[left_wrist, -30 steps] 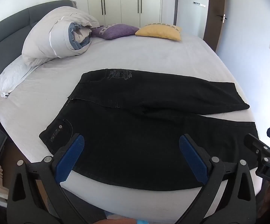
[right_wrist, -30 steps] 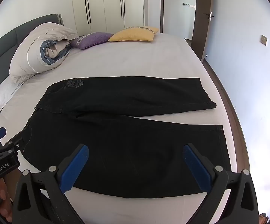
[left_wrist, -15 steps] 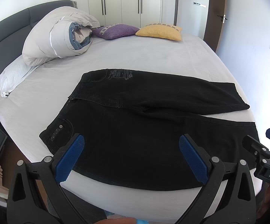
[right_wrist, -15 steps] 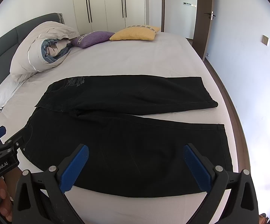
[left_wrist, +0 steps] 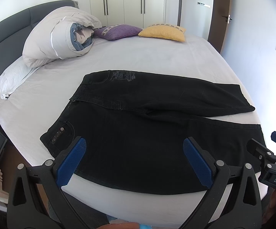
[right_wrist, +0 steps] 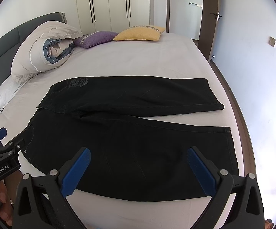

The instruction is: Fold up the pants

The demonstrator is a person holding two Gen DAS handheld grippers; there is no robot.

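Pants (left_wrist: 147, 133) lie spread flat on the bed (left_wrist: 138, 57) in my left wrist view, waist to the left, both legs apart and running right; as I judge it, no fold is made yet, so all the folding remains. My left tongs (left_wrist: 134, 156) hover gaping above the near leg, holding nothing.

From the right wrist, my right tongs (right_wrist: 138, 164) hang likewise wide apart and empty over the near leg's lower half, the left tongs showing at the waistband corner.
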